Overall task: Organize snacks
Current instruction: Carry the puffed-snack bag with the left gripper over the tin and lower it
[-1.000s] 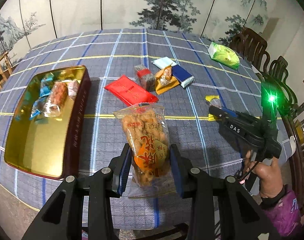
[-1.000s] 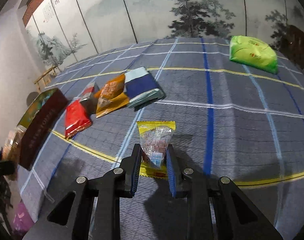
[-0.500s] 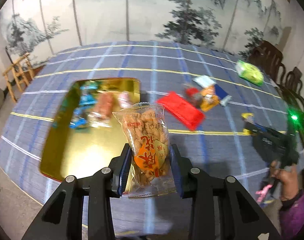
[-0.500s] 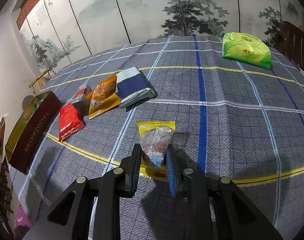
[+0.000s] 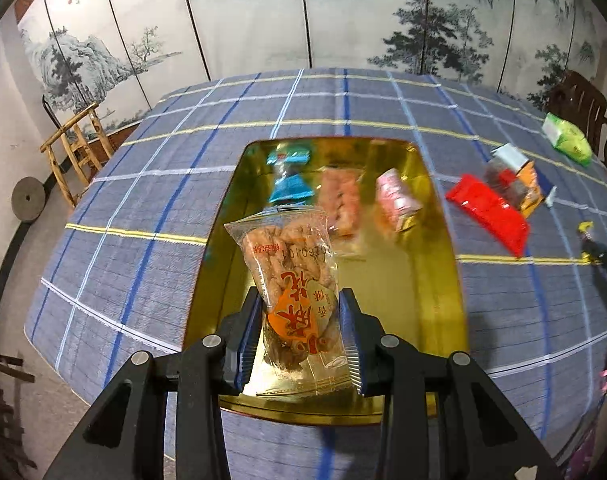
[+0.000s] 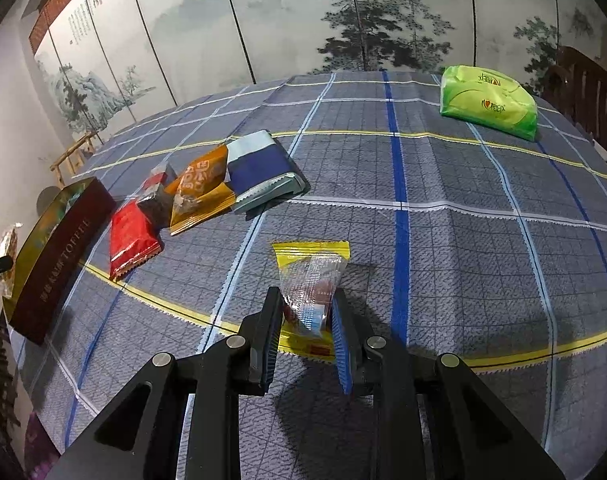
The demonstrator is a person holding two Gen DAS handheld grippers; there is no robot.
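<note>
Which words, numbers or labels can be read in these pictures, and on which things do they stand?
"TOFFEE": side of the dark red tin; the characters before it are too small to read.
A row of digits, upside down and not surely readable: clear snack bag in the left gripper.
Large Chinese characters, upside down: same bag's orange label.
Green pack: print too blurred.
Screen: calligraphy too small.

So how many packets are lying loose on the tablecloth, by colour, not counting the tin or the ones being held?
Red packet: 1
Dark brown packet: 1
Orange packet: 1
Blue-and-white packet: 1
Green pack: 1
Total: 5
</note>
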